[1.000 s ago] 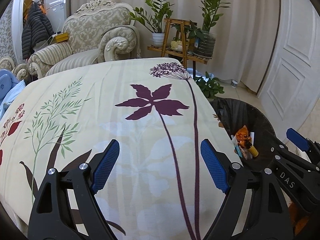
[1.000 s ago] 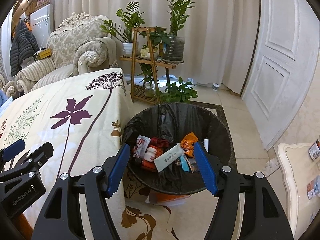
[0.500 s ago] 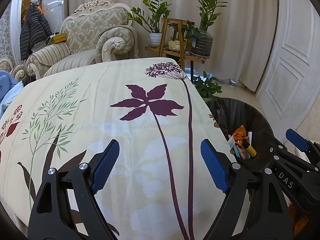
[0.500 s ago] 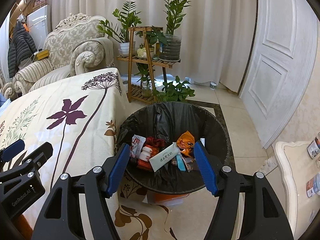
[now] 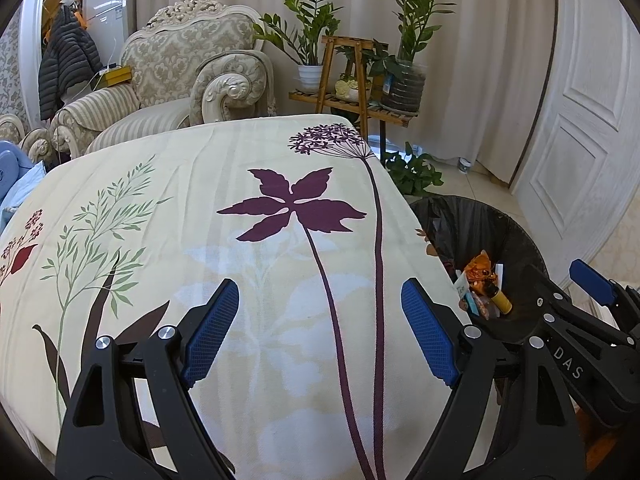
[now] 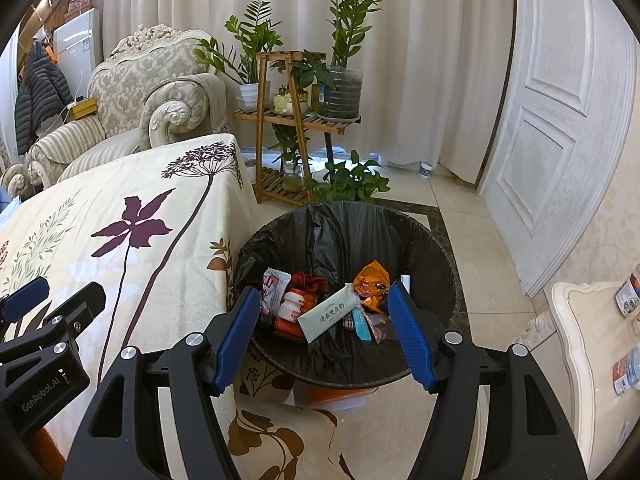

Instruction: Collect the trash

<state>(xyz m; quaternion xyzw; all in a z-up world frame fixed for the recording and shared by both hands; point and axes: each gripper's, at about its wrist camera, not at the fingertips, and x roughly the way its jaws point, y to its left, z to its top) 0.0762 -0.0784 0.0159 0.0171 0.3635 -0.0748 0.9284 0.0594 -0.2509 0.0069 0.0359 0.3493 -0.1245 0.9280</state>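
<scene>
Both tools are empty: my left gripper (image 5: 320, 332) hangs over the flowered tablecloth (image 5: 224, 216) with its blue pads well apart and nothing between them, and my right gripper (image 6: 324, 334) is just as spread, aimed down at the trash bin (image 6: 436, 248) beside the table's edge. The trash itself sits inside the black liner – a pale green sachet (image 6: 326, 318), an orange wrapper (image 6: 374, 282), a small white bottle (image 6: 291, 307), a red-and-white packet (image 6: 273, 286) and a few scraps I can't name.

As far as I can judge, the collecting is close to done; no loose litter shows on the cloth in either view, though the near edge of the table is hidden behind my own jaws, so something may lie there unseen. To do this step well I'd sweep both cameras across the cloth and the floor around the bin before calling it finished, keeping the jaws wide so that I can drop onto anything flat. Thin wrappers will want a pinch at an edge, not a press from above.

Around me, the cloth drapes smooth and wrinkle-free over the table. Behind it stand an ornate armchair (image 5: 192, 68), a wooden plant stand (image 6: 294, 120) with potted plants, pale curtains and a white panelled door (image 6: 560, 120) – a tiled floor underneath, and a small white side table (image 6: 592, 344) with bottles at my right
</scene>
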